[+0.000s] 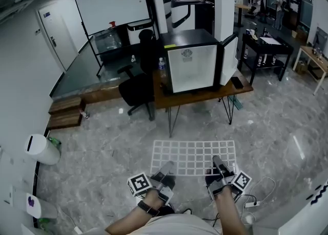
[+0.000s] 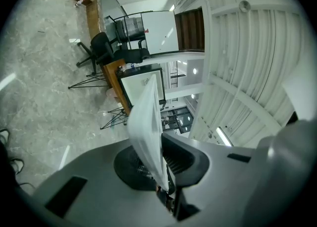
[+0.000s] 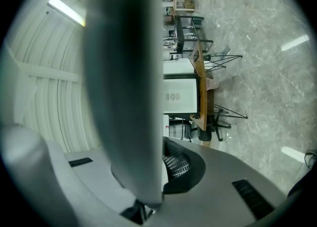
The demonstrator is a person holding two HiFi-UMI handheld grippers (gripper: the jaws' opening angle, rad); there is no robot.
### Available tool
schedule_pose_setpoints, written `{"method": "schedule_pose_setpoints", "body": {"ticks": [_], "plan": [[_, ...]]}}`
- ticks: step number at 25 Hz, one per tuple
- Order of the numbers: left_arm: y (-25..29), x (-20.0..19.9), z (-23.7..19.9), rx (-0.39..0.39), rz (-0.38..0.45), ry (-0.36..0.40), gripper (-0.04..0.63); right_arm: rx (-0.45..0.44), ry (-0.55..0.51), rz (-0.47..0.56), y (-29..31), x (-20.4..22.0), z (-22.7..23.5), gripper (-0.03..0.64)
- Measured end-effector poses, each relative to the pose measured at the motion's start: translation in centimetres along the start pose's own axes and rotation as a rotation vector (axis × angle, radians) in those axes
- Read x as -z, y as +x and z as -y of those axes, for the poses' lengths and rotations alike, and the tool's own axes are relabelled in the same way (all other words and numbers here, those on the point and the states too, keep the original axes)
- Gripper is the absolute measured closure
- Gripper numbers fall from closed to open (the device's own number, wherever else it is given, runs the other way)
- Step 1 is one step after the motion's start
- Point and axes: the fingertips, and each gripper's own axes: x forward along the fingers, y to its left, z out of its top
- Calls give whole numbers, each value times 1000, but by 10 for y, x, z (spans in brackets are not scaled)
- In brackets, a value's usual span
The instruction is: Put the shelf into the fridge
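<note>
No words or numbers can be read. The fridge (image 1: 192, 72) door has a round mark (image 1: 187, 53), too small to read.

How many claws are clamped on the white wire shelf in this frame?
2. The left claw grips the shelf on its near edge toward the left corner; the right claw grips the same edge toward the right corner. Neither is hidden.

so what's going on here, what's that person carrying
A person holds a white wire shelf roughly flat out in front, with the left tongs and the right tongs each clamped on its near edge. They are some way short of the small fridge on the wooden table, so the shelf is not in yet.
</note>
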Motion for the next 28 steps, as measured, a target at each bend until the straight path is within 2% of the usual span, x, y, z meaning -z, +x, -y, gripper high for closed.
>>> {"method": "schedule_pose_setpoints", "body": {"ticks": [2, 5, 13, 28], "plan": [[4, -2, -1, -11, -1, 9, 566, -3, 3, 0, 3, -4, -1, 569], [17, -3, 4, 22, -4, -6, 566, -3, -1, 0, 10, -14, 0, 569], [63, -35, -17, -18, -31, -2, 566, 23, -5, 16, 57, -41, 11, 569], [206, -167, -45, 16, -106, 7, 566, 26, -44, 74, 228, -107, 31, 569]]}}
